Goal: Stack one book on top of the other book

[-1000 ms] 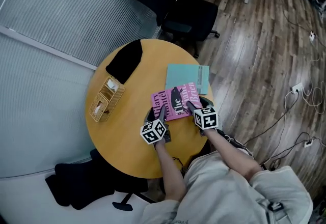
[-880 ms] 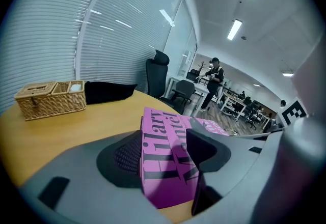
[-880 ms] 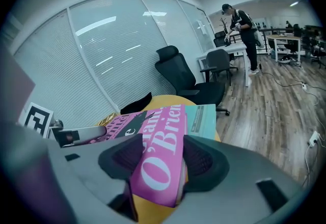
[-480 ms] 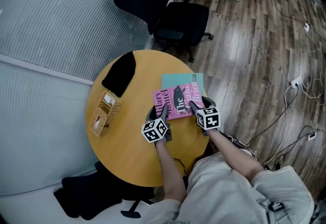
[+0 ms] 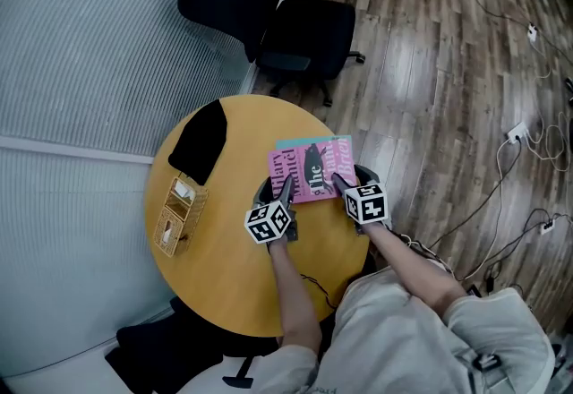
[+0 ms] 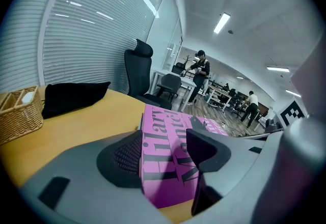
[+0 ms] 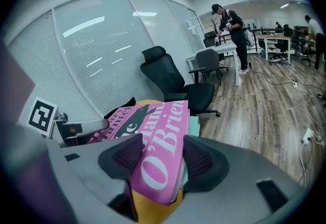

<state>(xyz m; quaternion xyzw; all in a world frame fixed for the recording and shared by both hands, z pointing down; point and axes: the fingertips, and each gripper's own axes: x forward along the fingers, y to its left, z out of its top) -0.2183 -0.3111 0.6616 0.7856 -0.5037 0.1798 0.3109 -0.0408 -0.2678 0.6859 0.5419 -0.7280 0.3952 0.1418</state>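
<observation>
Overhead, the pink book (image 5: 313,170) covers the teal book (image 5: 291,143) on the round table (image 5: 224,240), long side running left to right (slightly tilted). Left gripper view: the left gripper (image 6: 165,157) clamps one near corner. Right gripper view: the right gripper (image 7: 163,157) clamps the other.

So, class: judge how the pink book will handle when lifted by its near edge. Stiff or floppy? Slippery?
Probably fairly stiff: the pink book looks flat though gripped only along its near edge. Its cover looks smooth, so it may slide on the teal book. Thin, so likely light.
</observation>
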